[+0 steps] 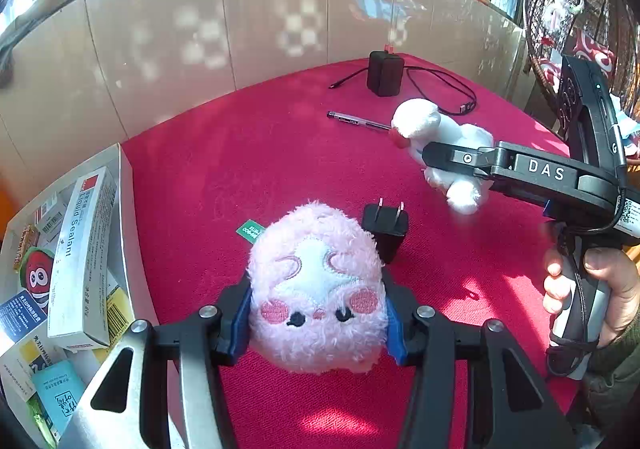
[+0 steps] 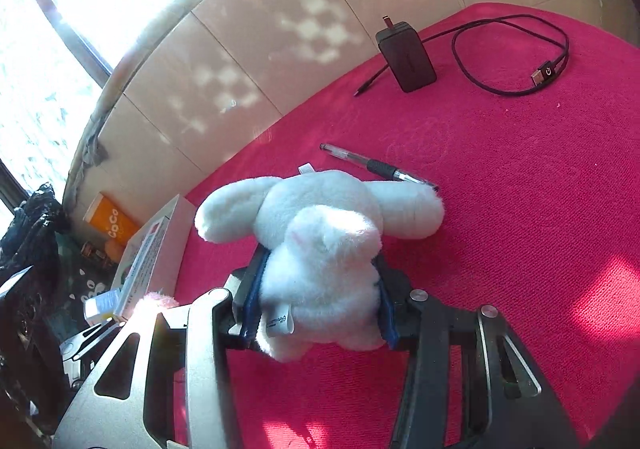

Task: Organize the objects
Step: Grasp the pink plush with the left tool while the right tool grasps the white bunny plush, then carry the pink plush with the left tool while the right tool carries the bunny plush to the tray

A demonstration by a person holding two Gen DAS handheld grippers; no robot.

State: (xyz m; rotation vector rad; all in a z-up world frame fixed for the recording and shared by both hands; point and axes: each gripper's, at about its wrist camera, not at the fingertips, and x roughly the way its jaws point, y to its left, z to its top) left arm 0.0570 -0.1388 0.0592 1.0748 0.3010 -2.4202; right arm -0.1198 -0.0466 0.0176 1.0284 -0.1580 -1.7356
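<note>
pink plush [image 1: 316, 289]: soft, light; left gripper [image 1: 318, 319] pinches its sides
white plush [image 2: 320, 249]: squashy; right gripper [image 2: 318, 307] clamps its body, seemingly lifted

- The pink plush toy [image 1: 316, 289] is covered in shaggy, matt pile.
- The table cloth [image 1: 248, 169] is seen as red, coarse-woven fabric.
- The pen [image 2: 376, 165] is made of glossy clear plastic.
</note>
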